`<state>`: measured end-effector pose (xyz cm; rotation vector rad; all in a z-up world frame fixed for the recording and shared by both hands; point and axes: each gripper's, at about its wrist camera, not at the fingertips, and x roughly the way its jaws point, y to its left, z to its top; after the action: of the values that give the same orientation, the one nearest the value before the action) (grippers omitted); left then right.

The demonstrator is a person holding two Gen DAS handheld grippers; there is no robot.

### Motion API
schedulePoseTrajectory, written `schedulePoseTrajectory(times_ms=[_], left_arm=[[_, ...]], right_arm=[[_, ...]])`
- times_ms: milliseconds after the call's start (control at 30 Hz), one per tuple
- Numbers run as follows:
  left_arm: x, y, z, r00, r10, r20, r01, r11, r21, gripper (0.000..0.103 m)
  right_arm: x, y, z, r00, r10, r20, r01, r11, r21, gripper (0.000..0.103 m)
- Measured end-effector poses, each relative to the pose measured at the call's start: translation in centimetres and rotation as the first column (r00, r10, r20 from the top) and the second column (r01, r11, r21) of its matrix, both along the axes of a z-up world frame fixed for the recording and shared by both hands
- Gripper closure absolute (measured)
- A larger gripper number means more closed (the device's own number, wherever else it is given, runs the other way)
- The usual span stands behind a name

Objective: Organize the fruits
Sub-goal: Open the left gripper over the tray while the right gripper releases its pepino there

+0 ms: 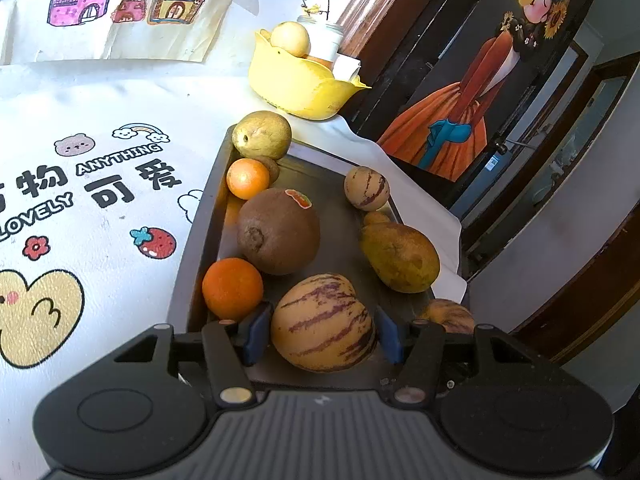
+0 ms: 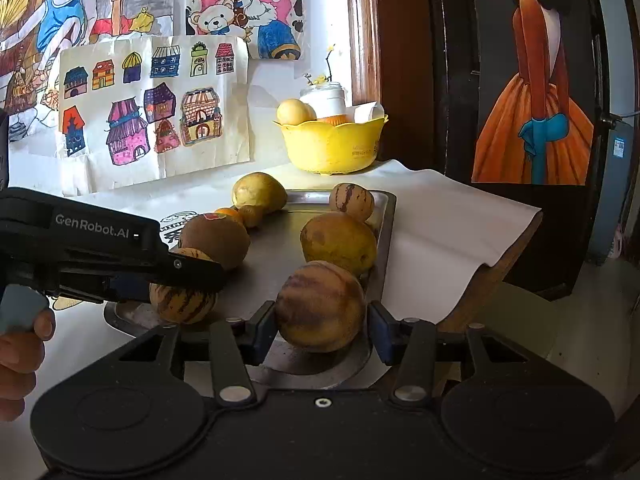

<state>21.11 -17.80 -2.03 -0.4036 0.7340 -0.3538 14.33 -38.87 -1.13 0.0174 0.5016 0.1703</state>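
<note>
From my remote seat I see the desk (image 2: 460,216) under a white printed cloth (image 1: 100,208) with cartoon bears, a strawberry, a yellow duck and the words "LOVELY" and "ANYTHING" (plus some Chinese characters). Children's drawings hang on the wall behind: a sheet of coloured houses (image 2: 152,116), and above it a crayon picture of a figure in blue (image 2: 60,4) beside one of a child with a teddy bear (image 2: 244,4). A white jar (image 2: 325,98) holding a thin twig stands at the back. To the right, a dark door (image 2: 452,80) carries a painting of a figure in an orange gown (image 2: 536,120).
</note>
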Motion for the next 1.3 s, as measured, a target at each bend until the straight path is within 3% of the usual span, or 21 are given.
schedulePoseTrajectory(times_ms=[433,633,900,1300], left_arm=[[-0.4,0.1,0.1,1.000,0.018,-0.012,-0.018,1.000,-0.009,0.039],[-1.0,0.5,0.4,1.000,0.020,-0.009,-0.020,1.000,-0.021,0.032],[-2.6,0.8,1.6,0.999,0.021,0.046,-0.020,1.000,-0.013,0.026],[-5.1,1.5,4.2,0.971,0.069,0.229,-0.094,0.991,0.099,0.007]], right_arm=[[-0.7,-0.3,-0.2,0.999,-0.036,0.021,0.036,0.999,0.022,0.050],[-1.2,0.3,0.0,0.998,-0.046,0.049,0.046,0.999,-0.002,0.042],[-2.0,0.5,0.4,0.994,-0.065,0.083,0.065,0.998,0.007,0.026],[-3.1,1.1,1.1,0.990,-0.079,0.120,0.078,0.997,0.013,0.007]])
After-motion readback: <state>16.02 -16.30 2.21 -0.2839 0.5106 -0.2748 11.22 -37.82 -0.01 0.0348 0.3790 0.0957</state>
